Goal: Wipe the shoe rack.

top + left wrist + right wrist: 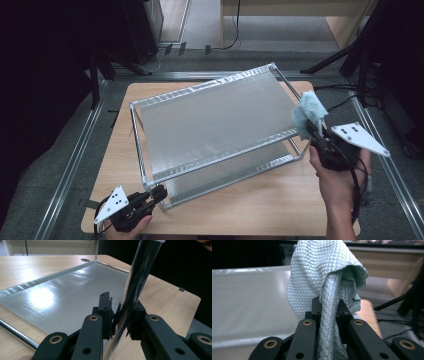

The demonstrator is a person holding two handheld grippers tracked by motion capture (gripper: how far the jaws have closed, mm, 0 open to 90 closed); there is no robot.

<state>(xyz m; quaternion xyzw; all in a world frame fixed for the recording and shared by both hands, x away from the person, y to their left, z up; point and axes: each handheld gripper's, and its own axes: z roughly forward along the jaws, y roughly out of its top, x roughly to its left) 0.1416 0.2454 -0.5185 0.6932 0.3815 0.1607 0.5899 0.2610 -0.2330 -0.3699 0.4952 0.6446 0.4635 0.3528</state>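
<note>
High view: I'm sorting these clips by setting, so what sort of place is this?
Probably a lab or recording workspace, not a home. A small wooden table sits inside a metal rail frame, black stands flank it, and cables run over grey carpet.

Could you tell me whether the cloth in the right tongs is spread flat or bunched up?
Bunched up: the light blue cloth is pinched between the right tongs, its folds drooping over their tips, beside the rack's top shelf.
</note>
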